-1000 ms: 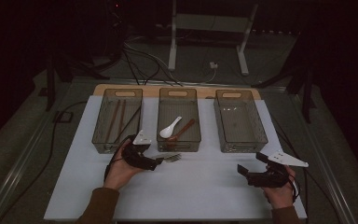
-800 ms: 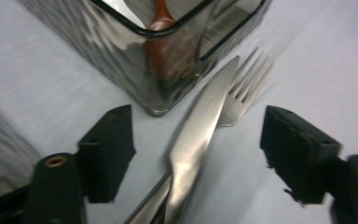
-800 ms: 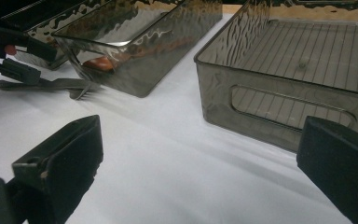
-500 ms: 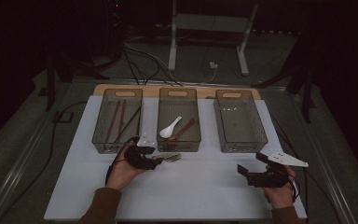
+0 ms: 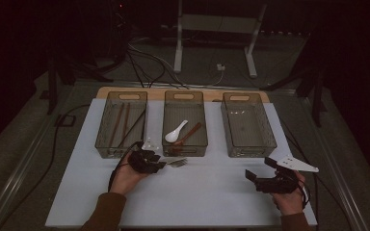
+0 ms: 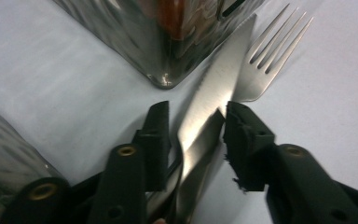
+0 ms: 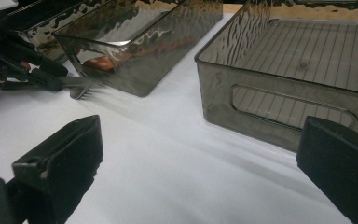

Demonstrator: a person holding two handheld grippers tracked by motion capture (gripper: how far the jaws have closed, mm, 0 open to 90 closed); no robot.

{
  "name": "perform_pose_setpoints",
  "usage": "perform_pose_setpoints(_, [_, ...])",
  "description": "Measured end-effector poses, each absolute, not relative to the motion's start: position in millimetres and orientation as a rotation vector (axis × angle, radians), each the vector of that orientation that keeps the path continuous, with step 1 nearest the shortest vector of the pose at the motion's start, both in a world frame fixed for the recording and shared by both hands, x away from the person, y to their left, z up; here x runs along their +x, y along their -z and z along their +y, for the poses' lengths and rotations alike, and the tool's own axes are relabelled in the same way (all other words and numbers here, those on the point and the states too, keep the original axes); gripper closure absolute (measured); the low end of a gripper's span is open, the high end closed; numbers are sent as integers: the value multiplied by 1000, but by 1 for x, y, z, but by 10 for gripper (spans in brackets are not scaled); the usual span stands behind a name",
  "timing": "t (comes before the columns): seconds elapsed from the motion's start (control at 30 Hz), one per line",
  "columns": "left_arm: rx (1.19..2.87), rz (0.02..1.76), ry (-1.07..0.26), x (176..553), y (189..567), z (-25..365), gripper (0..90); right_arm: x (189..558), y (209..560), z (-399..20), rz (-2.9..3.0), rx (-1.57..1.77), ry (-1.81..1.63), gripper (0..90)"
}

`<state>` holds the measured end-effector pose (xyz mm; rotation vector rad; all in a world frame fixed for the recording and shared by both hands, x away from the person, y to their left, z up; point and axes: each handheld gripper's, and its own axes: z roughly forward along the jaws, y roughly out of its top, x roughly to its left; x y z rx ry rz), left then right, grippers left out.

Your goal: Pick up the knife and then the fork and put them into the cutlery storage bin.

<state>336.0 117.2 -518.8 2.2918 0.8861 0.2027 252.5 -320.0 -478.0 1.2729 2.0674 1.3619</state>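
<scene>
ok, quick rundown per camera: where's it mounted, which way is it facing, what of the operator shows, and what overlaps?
High view: fixed above the person's side, looking forward and down at the white table and three bins; both forearms and hands enter from the bottom.
Left gripper view: rides the left hand-held gripper, looking along its jaws, which have just been closing around a knife beside a fork.
Right gripper view: rides the right hand-held gripper, jaws wide apart, facing the empty bin.
Shared: the fork and the middle bin appear in all three.

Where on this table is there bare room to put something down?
The white mat is bare between the left gripper and right gripper, and the right bin holds nothing. It is crowded by the knife and fork before the middle bin.
</scene>
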Motion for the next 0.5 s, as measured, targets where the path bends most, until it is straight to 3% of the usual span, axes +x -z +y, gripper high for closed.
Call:
perform_pose_setpoints(0.23, [2302, 861, -223, 332, 517, 115, 695, 253, 478, -320, 2067, 1275, -1361, 3])
perform_pose_setpoints(0.4, [2294, 850, -257, 326, 512, 116, 806, 253, 478, -320, 2067, 1278, -1360, 3])
perform_pose_setpoints(0.5, [2297, 840, -258, 325, 511, 116, 829, 253, 478, -320, 2069, 1276, -1358, 3])
